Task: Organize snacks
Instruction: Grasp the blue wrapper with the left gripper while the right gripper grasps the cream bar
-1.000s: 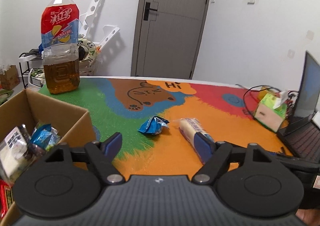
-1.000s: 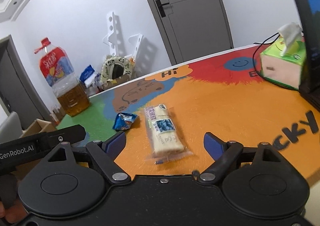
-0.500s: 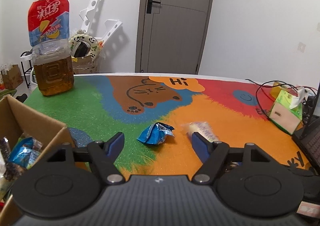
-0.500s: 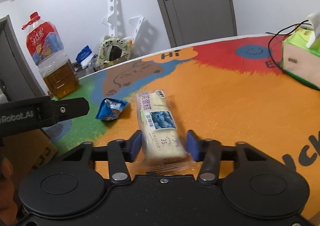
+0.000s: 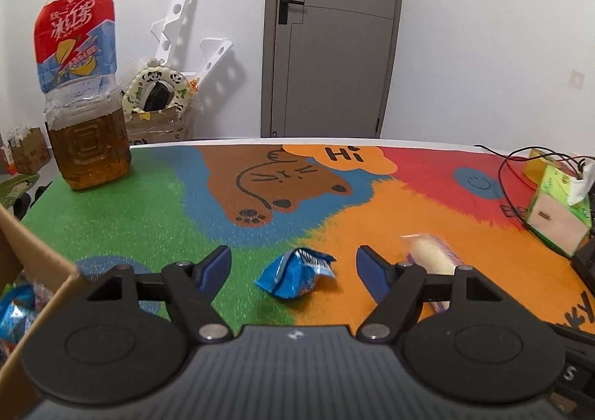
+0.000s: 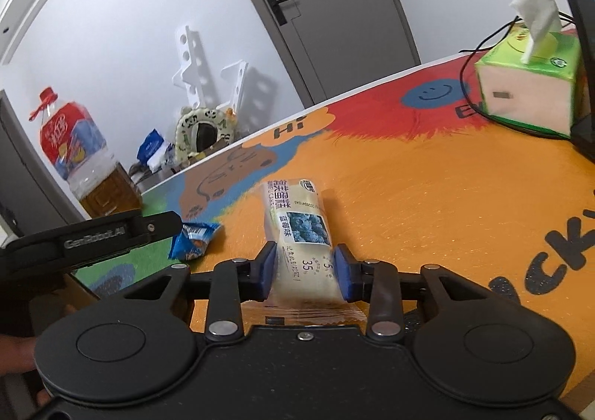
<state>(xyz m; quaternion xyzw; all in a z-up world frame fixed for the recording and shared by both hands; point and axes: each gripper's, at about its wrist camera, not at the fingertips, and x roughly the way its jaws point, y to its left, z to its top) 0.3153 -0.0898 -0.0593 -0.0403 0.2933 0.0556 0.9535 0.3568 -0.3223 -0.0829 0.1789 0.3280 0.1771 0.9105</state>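
The step in hand is the pickup of two loose snacks. The right gripper (image 6: 305, 267) has its fingers (image 6: 268, 267) closing on the near end of the long cake bar (image 6: 297, 226), both pads already against the wrapper, the bar lying on the orange part of the bench mat (image 6: 427, 189). The left gripper (image 5: 293, 267) hangs with its fingers (image 5: 215, 267) wide apart, the crumpled blue packet (image 5: 293, 275) lying between them untouched, just left of the bar.

Judging by the cardboard box (image 5: 33, 263) left of the blue packet, with wrapped snacks already inside, the next move calls for the left fingers to drop around the packet and pinch, and for the bar to be lifted level so its soft body does not sag.

The mat is a bright cartoon print. Beyond the packet stands a big tea bottle (image 5: 81, 85); right of the bar sits a tissue box (image 6: 528, 81). A grey door (image 5: 334, 37) is behind.
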